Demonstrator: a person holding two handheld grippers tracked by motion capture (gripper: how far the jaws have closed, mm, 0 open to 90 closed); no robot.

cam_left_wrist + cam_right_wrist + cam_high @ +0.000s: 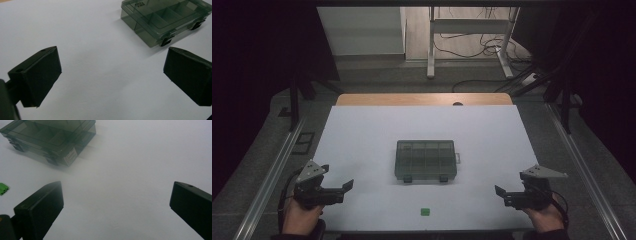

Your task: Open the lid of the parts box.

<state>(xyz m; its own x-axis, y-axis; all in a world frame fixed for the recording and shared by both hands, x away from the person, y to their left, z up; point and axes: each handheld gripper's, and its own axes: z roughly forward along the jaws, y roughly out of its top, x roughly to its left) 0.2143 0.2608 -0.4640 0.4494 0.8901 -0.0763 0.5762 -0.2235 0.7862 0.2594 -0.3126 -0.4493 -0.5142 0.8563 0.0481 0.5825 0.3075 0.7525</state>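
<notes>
While box (426, 160) sits, green piece (425, 211) nearby.

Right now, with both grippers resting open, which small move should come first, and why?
Probably bring the right gripper toward the small green piece near the table's front edge. Both it and the left gripper are open and hold nothing; the piece lies loose, apart from the compartment box, whose lid looks closed with its latches facing the person.

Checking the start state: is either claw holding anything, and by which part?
Nothing is held. The left claw and the right claw are open, apart from the box.
</notes>
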